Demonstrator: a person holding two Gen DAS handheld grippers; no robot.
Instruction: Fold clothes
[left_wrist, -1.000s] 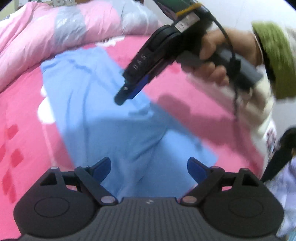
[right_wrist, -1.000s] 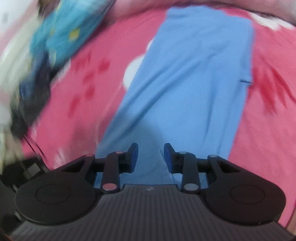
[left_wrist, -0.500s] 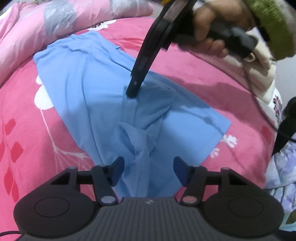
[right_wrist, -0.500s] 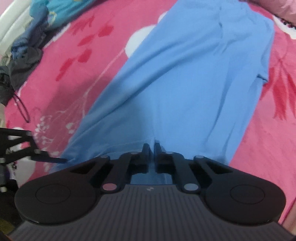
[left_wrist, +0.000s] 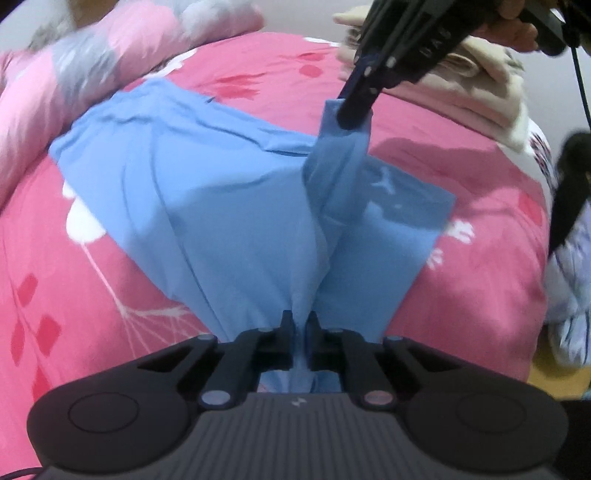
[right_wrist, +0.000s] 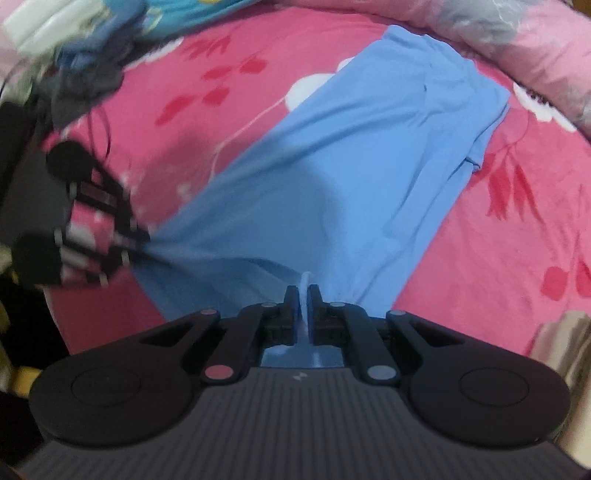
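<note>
plain blue garment (left_wrist: 236, 206), pink floral bedsheet (left_wrist: 74, 295)

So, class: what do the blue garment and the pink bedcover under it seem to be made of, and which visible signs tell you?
Blue garment: probably a thin, matte knit such as cotton jersey; it drapes limply and gathers into soft folds where the left gripper and right gripper pinch it. Pink bedcover: seemingly a matte printed woven sheet with flat white and red floral shapes; the fibre cannot be told.

Left tongs (left_wrist: 300, 325): jaws closed to a narrow gap, a fold of the blue garment (left_wrist: 236, 206) pinched between the fingers. Right tongs (right_wrist: 303, 301): jaws likewise closed, cloth clamped between them; seen from the left wrist view raised, tips angled downward. A hand (left_wrist: 517, 27) is partly seen on the right handle.
</note>
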